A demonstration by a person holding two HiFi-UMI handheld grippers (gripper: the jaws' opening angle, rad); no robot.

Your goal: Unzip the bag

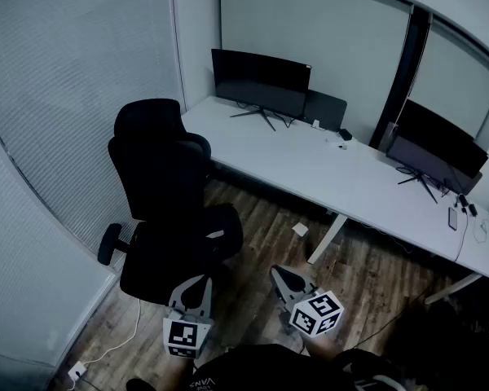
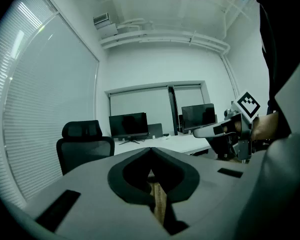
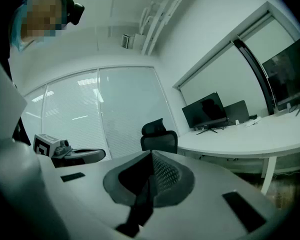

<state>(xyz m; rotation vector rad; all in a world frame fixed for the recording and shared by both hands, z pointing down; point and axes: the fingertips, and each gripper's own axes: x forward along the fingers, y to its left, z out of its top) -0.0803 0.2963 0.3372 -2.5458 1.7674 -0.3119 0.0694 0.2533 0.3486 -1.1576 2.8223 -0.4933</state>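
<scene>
Left gripper (image 1: 196,282) and right gripper (image 1: 279,274), grey two-jaw tools, were both clenched on nothing. They were held level above the brown wood-plank floor (image 1: 367,279), aimed toward the black office chair (image 1: 167,202) and the long white desk (image 1: 342,173). The bag could not be made out in any view, so neither its place nor its axis could be told. The person holding the grippers was cut off at the lower edge.

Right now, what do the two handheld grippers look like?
The left gripper and right gripper are pale grey tapered two-jaw tools with dark inner pads; each carries a white cube printed with black square markers. The person's clothing is dark.
</scene>
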